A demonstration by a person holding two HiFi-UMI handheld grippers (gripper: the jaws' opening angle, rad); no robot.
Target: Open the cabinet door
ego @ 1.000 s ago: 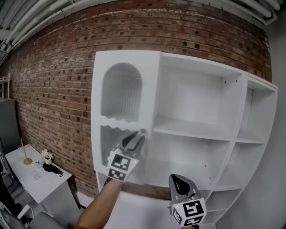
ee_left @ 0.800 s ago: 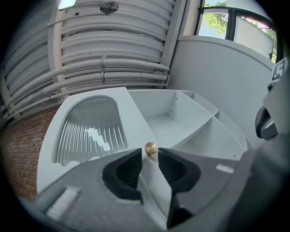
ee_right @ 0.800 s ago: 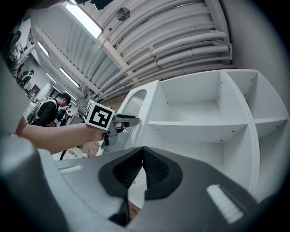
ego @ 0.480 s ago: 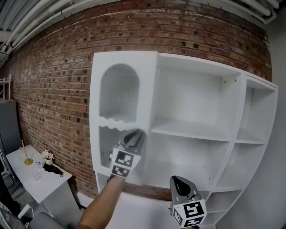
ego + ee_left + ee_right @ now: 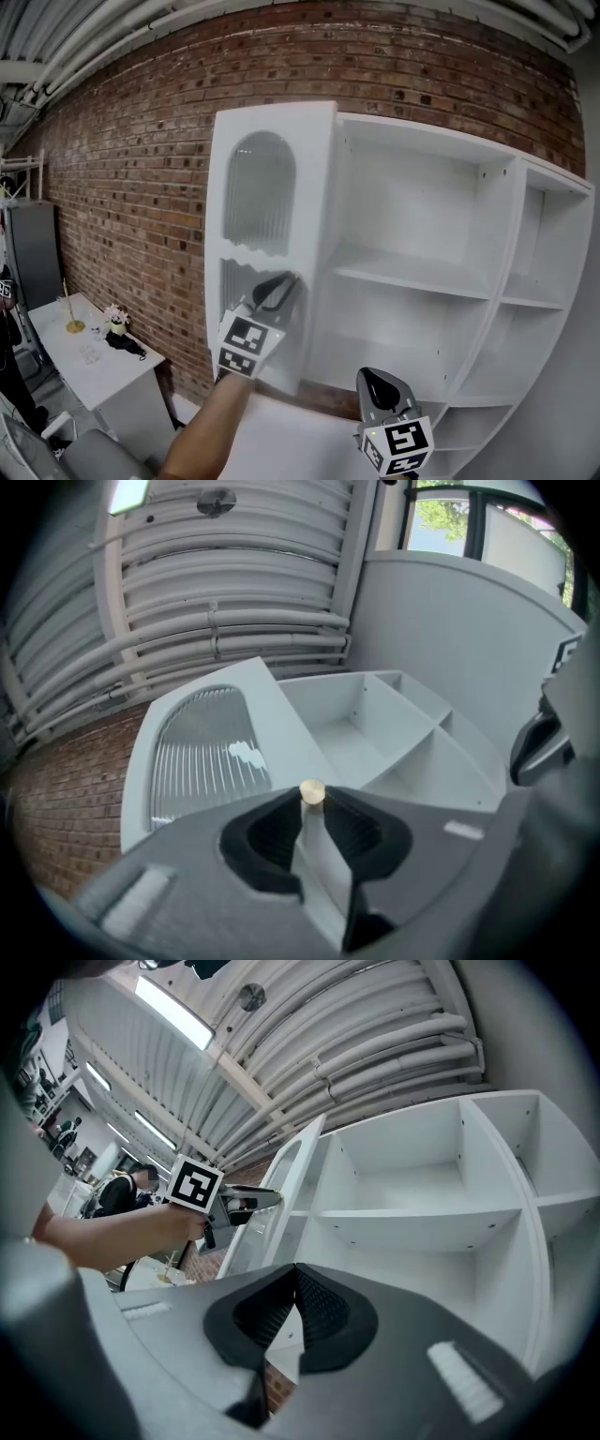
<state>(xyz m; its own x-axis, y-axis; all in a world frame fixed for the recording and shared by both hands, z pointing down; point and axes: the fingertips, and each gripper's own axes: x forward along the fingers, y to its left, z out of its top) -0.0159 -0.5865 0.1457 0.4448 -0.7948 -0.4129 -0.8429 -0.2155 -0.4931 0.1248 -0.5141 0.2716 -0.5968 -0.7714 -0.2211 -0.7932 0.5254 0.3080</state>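
The white cabinet door (image 5: 267, 202) with an arched ribbed glass pane stands swung out from the open shelf unit (image 5: 422, 272). My left gripper (image 5: 281, 286) is at the door's free edge, about mid-height. In the left gripper view its jaws are shut on the door's edge right under a small brass knob (image 5: 312, 792), with the glass pane (image 5: 202, 752) behind. My right gripper (image 5: 378, 382) hangs low in front of the shelves, shut and holding nothing. The right gripper view shows its closed tips (image 5: 295, 1279) and the left gripper (image 5: 248, 1202) at the door.
A red brick wall (image 5: 141, 169) runs behind the cabinet. A white table (image 5: 94, 361) with flowers and small items stands at lower left, beside a grey locker (image 5: 33, 253). A person (image 5: 7, 309) is at the left edge. A white surface (image 5: 291, 441) lies below the shelves.
The door has swung a little further out from the shelves with my left gripper still on its edge. The head view has shifted slightly left. The right gripper has stayed put.
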